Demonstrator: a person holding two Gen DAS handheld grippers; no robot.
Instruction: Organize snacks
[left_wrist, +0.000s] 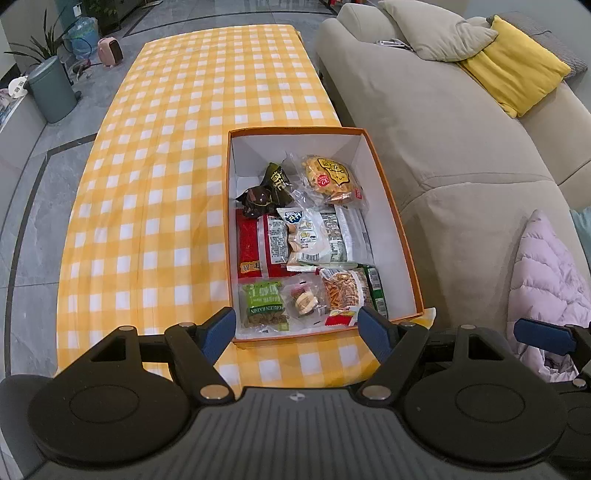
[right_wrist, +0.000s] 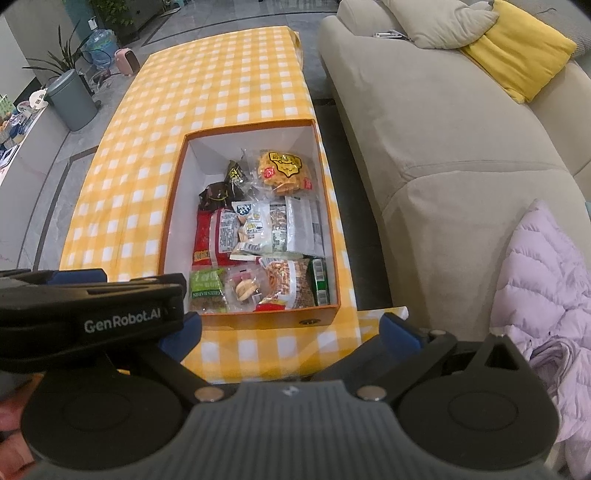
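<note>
We see the snack packets (left_wrist: 306, 240) all lying inside the orange box (left_wrist: 402, 236), which sits on the counter (left_wrist: 166, 166) just ahead of our left hand-held gripper (left_wrist: 297, 330). Nearest its fingertips lie the green raisin packet (left_wrist: 263, 308), a clear-wrapped biscuit (left_wrist: 304, 301) and a bag of thin sticks (left_wrist: 341, 290); farther ahead are a red packet (left_wrist: 251, 243), white packets and, deepest in the box, a bag of yellow crisps (left_wrist: 330, 177) beside two dark wrapped sweets (left_wrist: 266, 190). The left hand-held gripper stands wide open over the near wall of the box, empty. Our right hand-held gripper (right_wrist: 291, 332) is also spread wide and holds nothing, with the box ahead and slightly to its left. To the right of both runs a beige sofa (left_wrist: 443, 129) with a yellow cushion (left_wrist: 513, 66) and a lilac quilted jacket (left_wrist: 550, 280).
</note>
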